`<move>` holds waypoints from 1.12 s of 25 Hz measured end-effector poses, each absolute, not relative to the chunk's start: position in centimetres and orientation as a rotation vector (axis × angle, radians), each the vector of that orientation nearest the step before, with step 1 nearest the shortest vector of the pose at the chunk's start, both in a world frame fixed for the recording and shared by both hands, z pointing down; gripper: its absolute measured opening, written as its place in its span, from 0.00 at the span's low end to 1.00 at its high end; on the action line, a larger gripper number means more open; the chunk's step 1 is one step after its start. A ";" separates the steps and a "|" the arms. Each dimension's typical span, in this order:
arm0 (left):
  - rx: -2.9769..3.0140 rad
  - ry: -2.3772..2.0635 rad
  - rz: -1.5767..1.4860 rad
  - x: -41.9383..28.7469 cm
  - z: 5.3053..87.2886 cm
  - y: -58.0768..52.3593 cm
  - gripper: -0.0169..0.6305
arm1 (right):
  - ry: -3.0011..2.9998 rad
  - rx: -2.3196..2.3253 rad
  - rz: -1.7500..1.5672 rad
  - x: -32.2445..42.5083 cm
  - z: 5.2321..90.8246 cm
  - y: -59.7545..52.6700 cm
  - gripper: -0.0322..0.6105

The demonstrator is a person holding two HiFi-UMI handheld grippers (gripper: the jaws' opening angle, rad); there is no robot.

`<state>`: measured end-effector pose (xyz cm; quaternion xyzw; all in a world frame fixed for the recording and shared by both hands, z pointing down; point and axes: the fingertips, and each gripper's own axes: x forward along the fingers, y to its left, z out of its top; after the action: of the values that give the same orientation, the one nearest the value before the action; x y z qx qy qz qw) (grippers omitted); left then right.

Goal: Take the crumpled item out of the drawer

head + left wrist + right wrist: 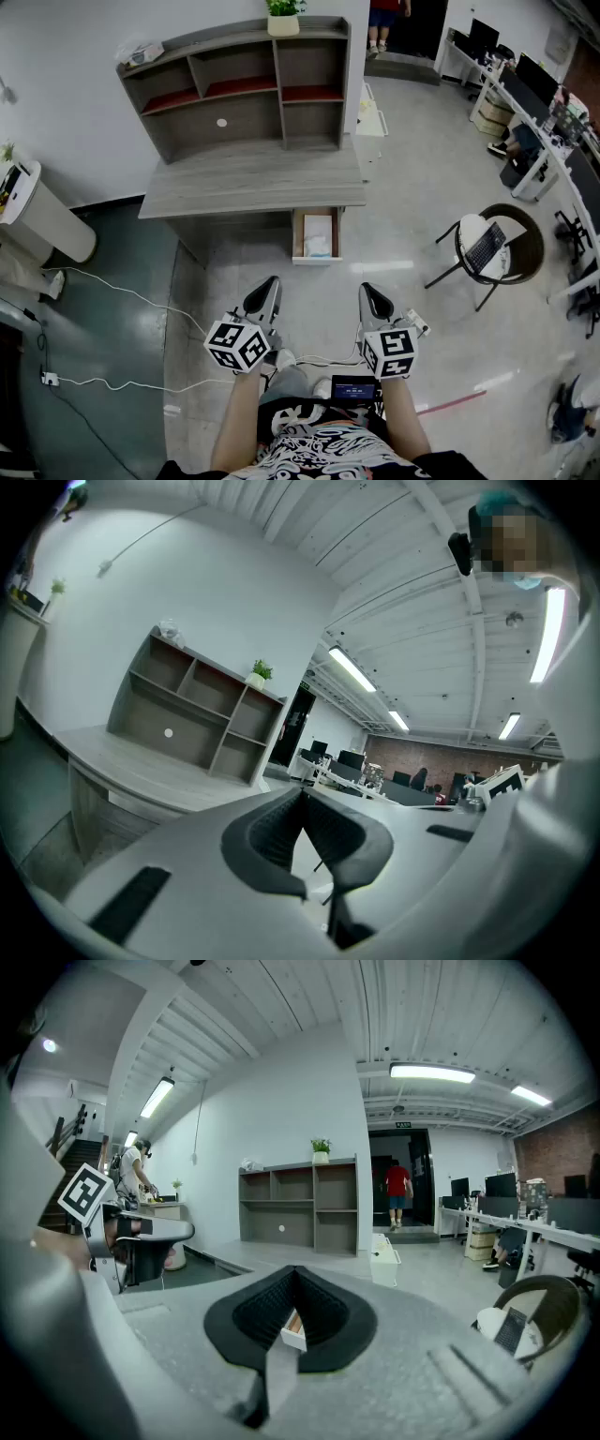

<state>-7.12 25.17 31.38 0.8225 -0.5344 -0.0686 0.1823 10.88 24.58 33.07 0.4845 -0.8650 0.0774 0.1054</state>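
**Both grippers closed and empty, crumpled thing sitting in the drawer**

So here's where you're at. The drawer (pixel 298 236) is pulled open under the front edge of the desk (pixel 253 178), closer to its right corner. The crumpled item (pixel 318 247), a pale whitish wad, lies inside, toward the drawer's front end, on what looks like a white sheet.

Your left gripper (pixel 265 292) and right gripper (pixel 373 298) hang low over the floor just in front of you, side by side, well apart from the drawer. In the left gripper view the left gripper's tips (pixel 302 794) are pressed together with nothing between them. It's the same in the right gripper view: the pads meet at the tip (pixel 293 1274), nothing is pinched, and you can see the open drawer (pixel 292 1330) through the gap below, far off.

A white cable (pixel 122 291) snakes across the floor to your left.
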 end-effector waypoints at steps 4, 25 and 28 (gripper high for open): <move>2.322 -1.509 -0.129 -6.8 32.0 25.7 0.03 | -2.541 1.418 0.240 11.0 33.3 25.2 0.06; 2.270 -1.555 0.022 -8.4 34.2 24.1 0.03 | -2.538 1.404 0.332 10.9 35.0 23.5 0.06; 2.254 -1.547 0.019 -8.9 34.7 22.0 0.03 | -2.532 1.401 0.351 10.4 35.5 21.4 0.06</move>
<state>-8.92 21.97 34.73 0.8073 -0.5542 0.0067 0.2025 10.35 21.42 35.51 0.4775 -0.8631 0.1198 0.1130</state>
